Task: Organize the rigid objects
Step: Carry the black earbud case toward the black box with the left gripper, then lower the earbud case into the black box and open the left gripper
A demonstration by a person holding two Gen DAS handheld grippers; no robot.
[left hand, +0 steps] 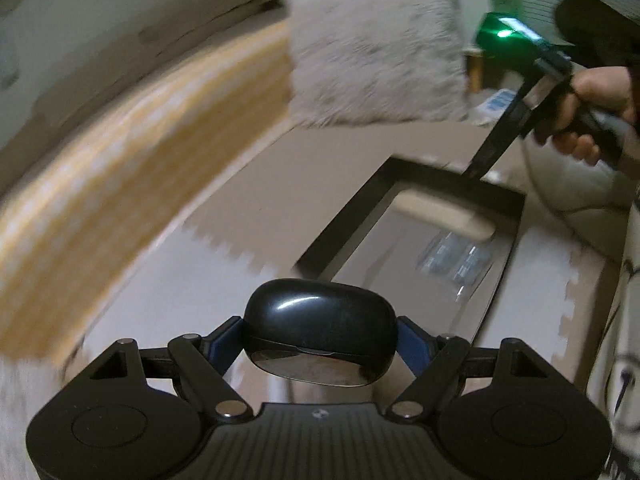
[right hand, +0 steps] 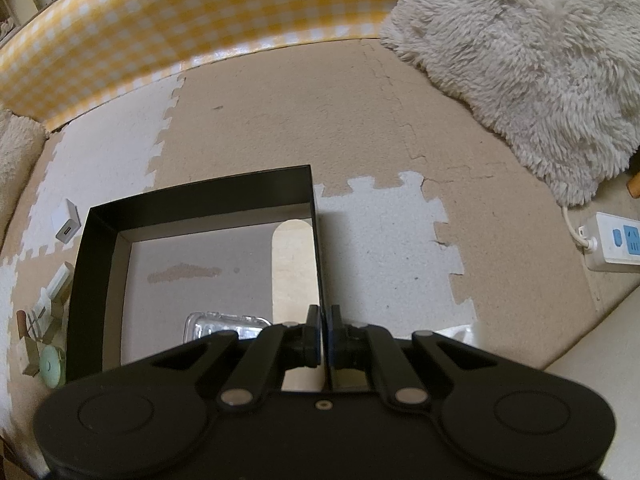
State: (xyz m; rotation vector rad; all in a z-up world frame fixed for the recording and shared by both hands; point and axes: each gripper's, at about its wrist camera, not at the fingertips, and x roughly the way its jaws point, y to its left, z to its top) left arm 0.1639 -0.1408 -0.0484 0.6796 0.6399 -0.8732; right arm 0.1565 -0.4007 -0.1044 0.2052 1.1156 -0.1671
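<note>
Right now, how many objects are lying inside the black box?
2: a beige oblong piece along the black box wall, and a clear plastic case nearer the right gripper, which may hide more.

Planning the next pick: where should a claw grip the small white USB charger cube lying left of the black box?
Across the small white charger cube's two flat side faces, coming from above: it lies flat on the foam mat, apart from the black box.

Your left wrist view smears the checked yellow cloth and the clear case inside the black box. In your right wrist view, your tool body covers that box's near wall, and the clutter at left is too small to identify.
</note>
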